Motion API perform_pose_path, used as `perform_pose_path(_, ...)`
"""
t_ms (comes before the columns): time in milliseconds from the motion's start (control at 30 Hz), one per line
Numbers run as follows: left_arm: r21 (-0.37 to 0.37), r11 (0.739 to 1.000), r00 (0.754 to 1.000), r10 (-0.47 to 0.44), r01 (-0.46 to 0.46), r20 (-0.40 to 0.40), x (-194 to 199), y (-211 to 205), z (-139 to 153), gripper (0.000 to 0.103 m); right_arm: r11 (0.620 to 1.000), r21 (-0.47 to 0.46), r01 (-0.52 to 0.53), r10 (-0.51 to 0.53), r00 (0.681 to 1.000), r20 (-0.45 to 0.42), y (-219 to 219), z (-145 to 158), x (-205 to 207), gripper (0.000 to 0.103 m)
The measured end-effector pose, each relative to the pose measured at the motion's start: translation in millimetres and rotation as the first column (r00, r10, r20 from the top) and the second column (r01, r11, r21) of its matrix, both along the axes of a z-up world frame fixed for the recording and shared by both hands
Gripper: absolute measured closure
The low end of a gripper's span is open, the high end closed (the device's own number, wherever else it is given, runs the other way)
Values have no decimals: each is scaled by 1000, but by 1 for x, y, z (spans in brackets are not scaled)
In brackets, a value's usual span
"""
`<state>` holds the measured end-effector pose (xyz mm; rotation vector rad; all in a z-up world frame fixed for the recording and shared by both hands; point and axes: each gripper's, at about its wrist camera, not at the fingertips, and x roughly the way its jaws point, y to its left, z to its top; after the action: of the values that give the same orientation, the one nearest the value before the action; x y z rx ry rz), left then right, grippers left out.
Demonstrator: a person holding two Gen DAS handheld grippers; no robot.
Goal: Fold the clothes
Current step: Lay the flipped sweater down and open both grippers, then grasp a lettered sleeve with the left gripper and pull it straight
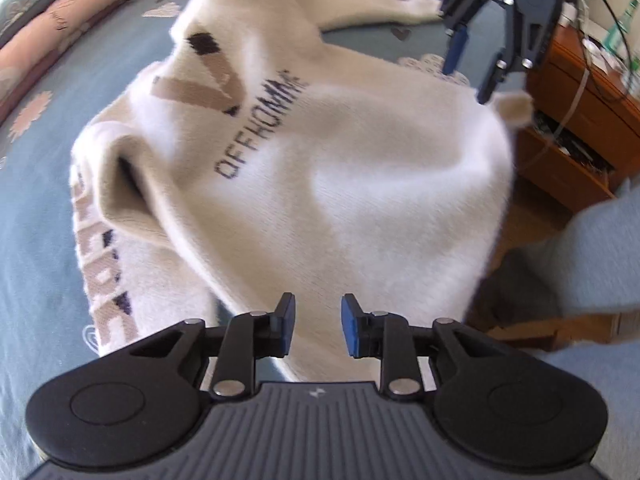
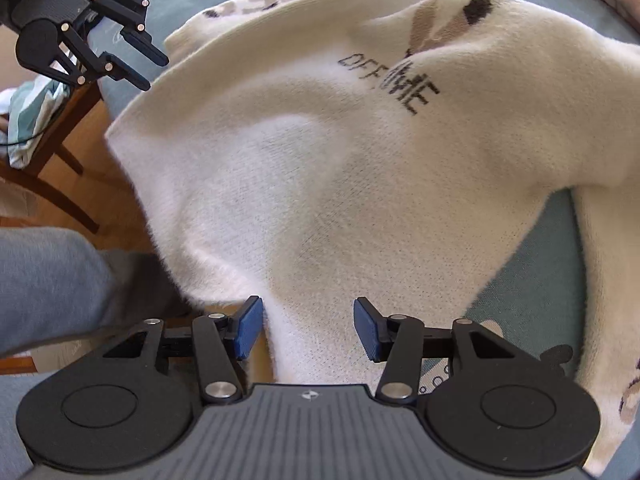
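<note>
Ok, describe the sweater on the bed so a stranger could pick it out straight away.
Find the blue bedspread with pale flower prints. The sweater lies rumpled across it, one edge hanging off the bed's side above the wood floor. It is the only fluffy cream knit there, with dark block lettering and tan stripes on its front.

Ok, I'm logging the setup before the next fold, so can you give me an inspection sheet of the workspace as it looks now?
Surface: bed with blue patterned sheet.
Job's things: cream knit sweater, lettering up, rumpled, its near edge hanging over the bed's edge.
Clutter: rolled pink bedding along the far side.
Grippers: left tool open, pads clear of the knit; right tool open, with the sweater's edge between the pads, unpinched.
Cables: black cables at the wooden drawer unit.
Surroundings: wooden chair, wood floor, a grey sleeve.
</note>
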<state>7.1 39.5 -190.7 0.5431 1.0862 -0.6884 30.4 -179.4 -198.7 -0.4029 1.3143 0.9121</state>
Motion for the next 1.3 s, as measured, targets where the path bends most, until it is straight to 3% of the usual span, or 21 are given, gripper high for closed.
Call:
perform_pose_path(100, -5, 993, 991, 119, -119, 61, 32, 7, -3, 72, 988, 84, 126, -121, 991, -65, -17, 10, 13, 45)
perform_pose_path(300, 121, 939, 935, 294, -321, 198, 74, 26, -31, 72, 971, 76, 227, -227, 974, -12, -20, 3, 24, 41)
perform_pose_path(433, 136, 895, 901, 404, -425, 158, 87, 51, -45, 71, 961, 90, 260, -264, 964, 27, -7, -5, 24, 41)
perform_pose_path(500, 158, 856, 868, 471, -493, 159, 90, 68, -49, 71, 953, 120, 278, -283, 959, 28, 6, -8, 26, 41)
perform_pose_path(567, 167, 812, 828, 538, -559, 156, 92, 86, -54, 61, 950, 146, 276, -283, 959, 30, 20, -9, 26, 41)
perform_pose_path(633, 146, 775, 789, 602, -614, 122, 93, 104, -58, 58, 948, 167, 269, -279, 960, 34, 34, -10, 27, 41)
perform_pose_path(733, 112, 740, 747, 664, -663, 38, 90, 127, -65, 58, 948, 184, 260, -270, 962, 30, 50, -11, 28, 41)
perform_pose_path(1033, -24, 714, 708, 689, -700, -155, 97, 166, -84, 45, 953, 165, 255, -258, 966, -5, 76, -17, 33, 41)
perform_pose_path(1167, -88, 752, 735, 602, -653, -313, 106, 176, -84, 46, 957, 160, 243, -246, 969, -1, 87, -18, 35, 41)
perform_pose_path(1300, -119, 794, 772, 525, -596, -358, 110, 178, -85, 49, 955, 173, 242, -242, 970, -16, 99, -20, 38, 41)
